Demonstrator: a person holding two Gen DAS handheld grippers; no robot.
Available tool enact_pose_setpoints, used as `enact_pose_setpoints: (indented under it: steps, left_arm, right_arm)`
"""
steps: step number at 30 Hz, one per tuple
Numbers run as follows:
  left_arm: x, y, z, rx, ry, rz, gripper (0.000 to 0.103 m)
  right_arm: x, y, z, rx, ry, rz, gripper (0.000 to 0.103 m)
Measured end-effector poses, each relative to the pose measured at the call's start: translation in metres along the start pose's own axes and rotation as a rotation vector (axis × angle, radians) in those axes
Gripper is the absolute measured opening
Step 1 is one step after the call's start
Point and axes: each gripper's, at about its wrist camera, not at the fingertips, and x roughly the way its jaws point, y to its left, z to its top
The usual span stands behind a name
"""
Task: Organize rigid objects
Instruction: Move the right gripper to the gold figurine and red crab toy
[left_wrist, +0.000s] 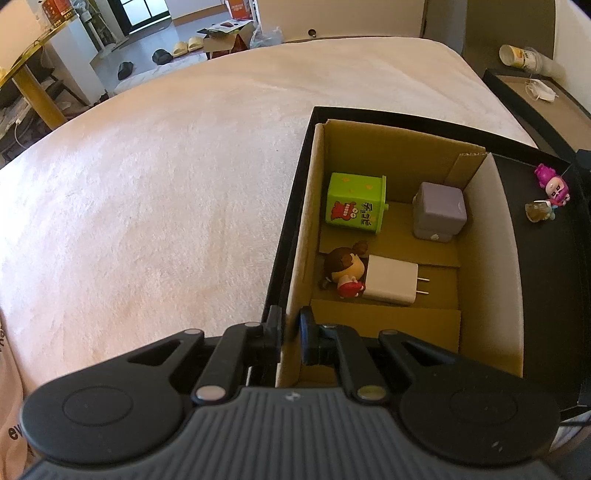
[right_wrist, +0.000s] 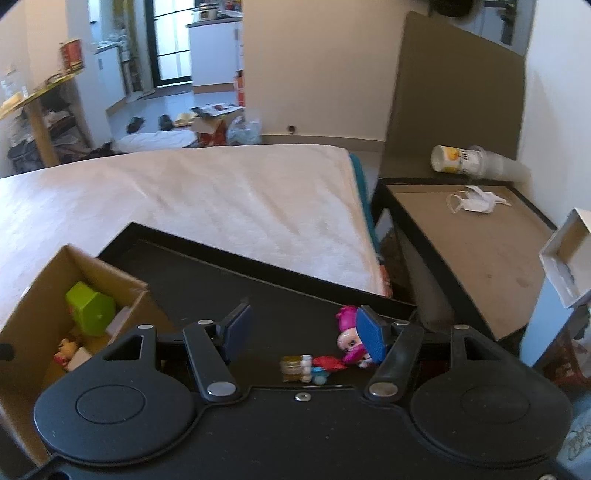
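A cardboard box (left_wrist: 306, 229) stands in a black tray (left_wrist: 546, 280) on the bed. Inside lie a green toy box (left_wrist: 354, 204), a purple cube (left_wrist: 439, 212), a brown-haired doll (left_wrist: 345, 267) and a white charger (left_wrist: 391, 280). My left gripper (left_wrist: 290, 334) is shut on the box's near-left wall. A pink-haired doll (left_wrist: 553, 184) and a small amber bottle (left_wrist: 537, 211) lie on the tray's black floor. My right gripper (right_wrist: 304, 332) is open just above the tray, with the pink-haired doll (right_wrist: 349, 338) beside its right finger and the bottle (right_wrist: 293, 368) below.
The white bed (left_wrist: 166, 192) stretches left and far. A dark nightstand (right_wrist: 476, 251) on the right holds a face mask (right_wrist: 476, 201) and a tipped cup (right_wrist: 465, 159). A white open box (right_wrist: 565, 258) sits at the far right.
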Motion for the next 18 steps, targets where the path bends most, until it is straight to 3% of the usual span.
enact_pose_setpoints:
  steps: [4,8,18]
  left_arm:
    - [0.0,0.001,0.0,-0.007,-0.002,0.0,0.009]
    - [0.001,0.005,0.001,-0.009,0.005,-0.021,0.008]
    - [0.003,0.009,0.003,-0.014,0.007,-0.042,0.008]
  right_arm:
    - [0.009,-0.005,0.0,0.032,0.012,-0.005,0.064]
    - [0.02,-0.006,-0.002,0.051,0.044,0.002,0.074]
    - [0.063,-0.008,-0.015,0.096,0.171,-0.017,0.074]
